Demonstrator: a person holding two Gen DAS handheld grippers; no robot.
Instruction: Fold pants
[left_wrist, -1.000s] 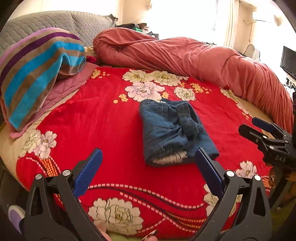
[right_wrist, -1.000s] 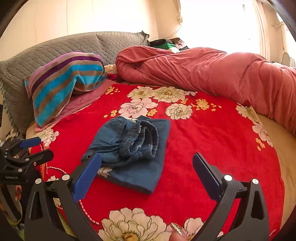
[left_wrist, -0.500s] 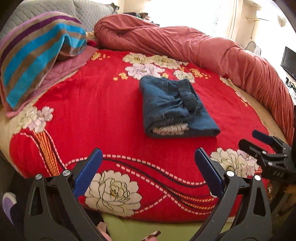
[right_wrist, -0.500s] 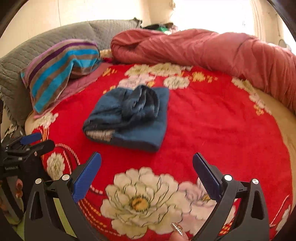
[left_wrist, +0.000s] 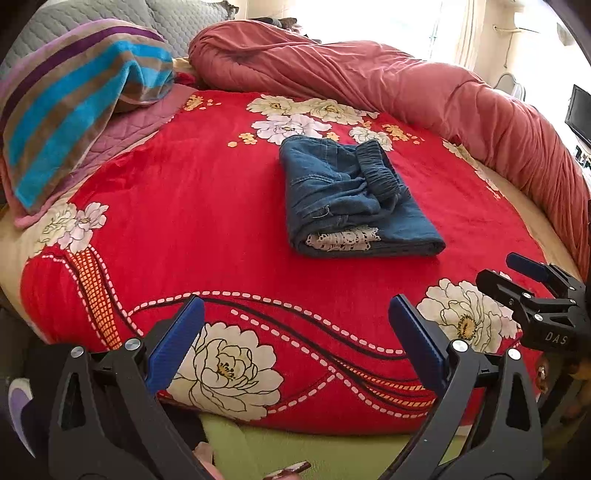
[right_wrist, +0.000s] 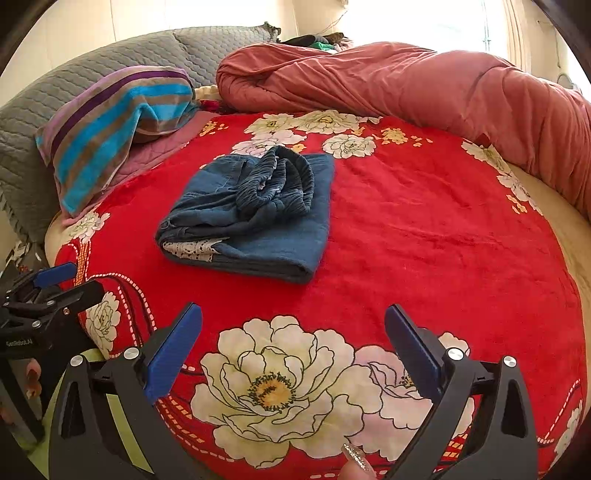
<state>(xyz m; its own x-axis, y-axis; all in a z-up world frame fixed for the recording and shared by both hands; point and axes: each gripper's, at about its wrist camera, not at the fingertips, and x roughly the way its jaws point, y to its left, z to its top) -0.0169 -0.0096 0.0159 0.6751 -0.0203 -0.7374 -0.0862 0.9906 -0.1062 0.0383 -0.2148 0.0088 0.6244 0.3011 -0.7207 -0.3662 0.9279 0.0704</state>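
Left wrist: folded pants lie well beyond open, empty left tongs.

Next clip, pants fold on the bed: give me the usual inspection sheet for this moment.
Surface: red floral blanket over the bed.
Job's things: jeans folded into a compact stack mid-blanket, waistband on top, white lace edge showing at the near end.
Clutter: striped towel on the pillow side; rolled duvet along the far edge.
Grippers: left gripper and right gripper open, empty, at the near edge, clear of the jeans.
Cables: nothing seen.
Surroundings: grey headboard, bright window, dark screen at right.
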